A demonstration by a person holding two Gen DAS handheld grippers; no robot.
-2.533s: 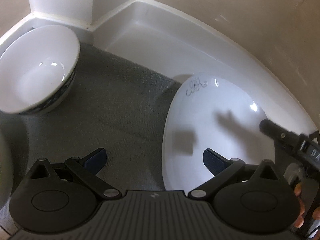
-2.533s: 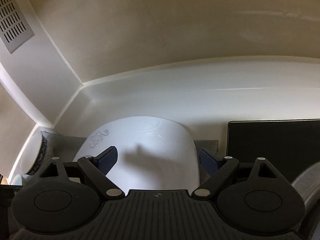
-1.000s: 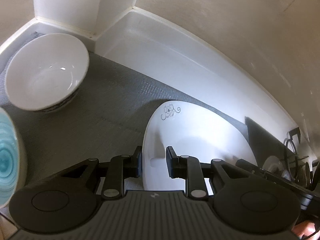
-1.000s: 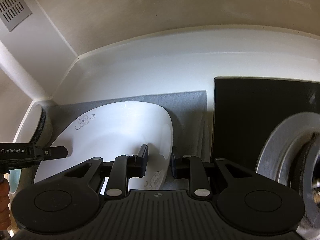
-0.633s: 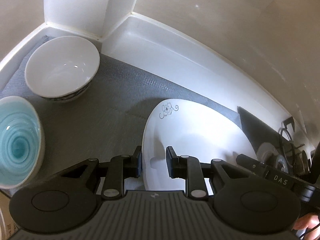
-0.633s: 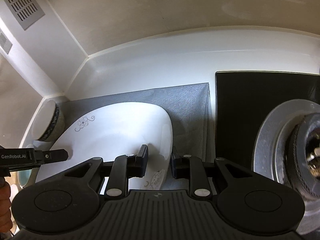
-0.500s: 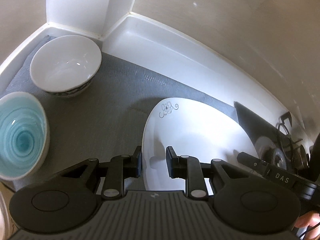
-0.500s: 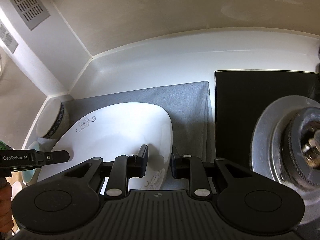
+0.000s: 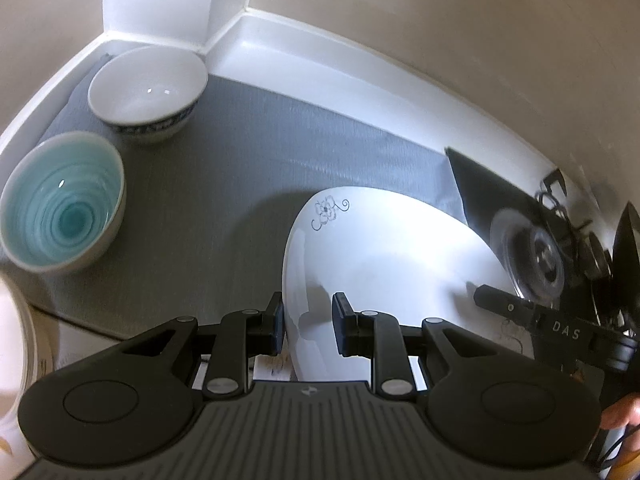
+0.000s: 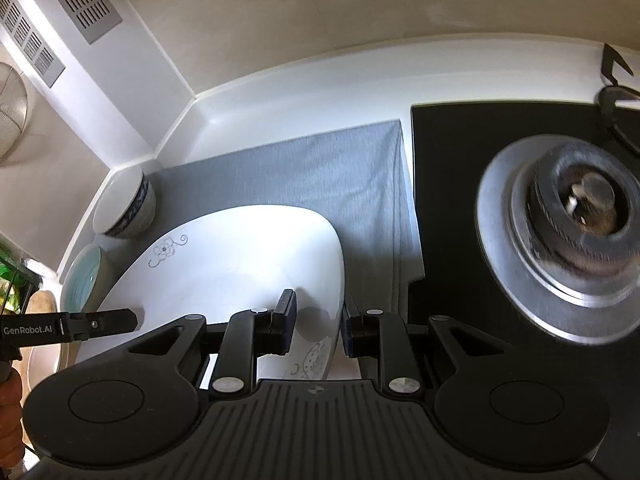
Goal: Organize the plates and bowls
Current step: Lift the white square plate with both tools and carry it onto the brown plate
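a: both tools clamp that white flowered plate (image 9: 384, 248), left tool (image 9: 308, 326) and right tool (image 10: 318, 326) on opposite rims, above the grey mat (image 9: 240, 168).

b: keep it level; avoid the bowls.

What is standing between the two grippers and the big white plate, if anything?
Nothing. The left gripper and the right gripper are each shut on the plate's rim, on opposite sides.
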